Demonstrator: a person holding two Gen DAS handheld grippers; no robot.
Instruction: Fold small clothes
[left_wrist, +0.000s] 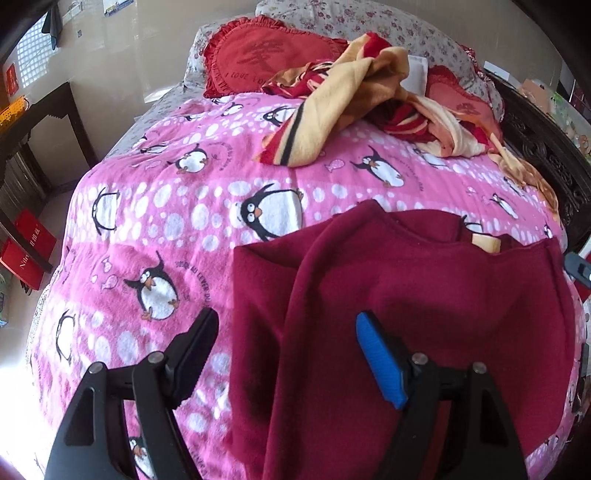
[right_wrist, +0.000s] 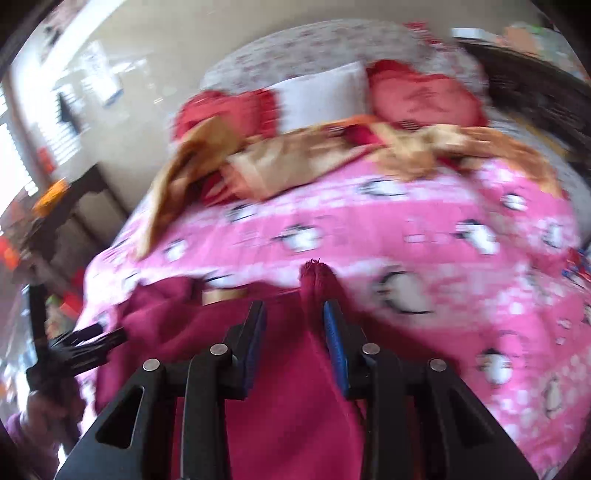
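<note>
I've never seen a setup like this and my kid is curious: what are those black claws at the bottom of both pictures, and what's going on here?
They are hand-held grippers, one in each of a person's hands, each carrying a camera that looks along its fingers. The sharp picture comes from the left gripper, whose jaws stand wide open above a dark red fleece garment. The blurred picture comes from the right gripper; a bunched fold of that garment sticks up between its jaws, though the blur hides whether they pinch it. The garment lies on a pink penguin blanket covering a bed, with a crumpled red and yellow blanket farther back.
</note>
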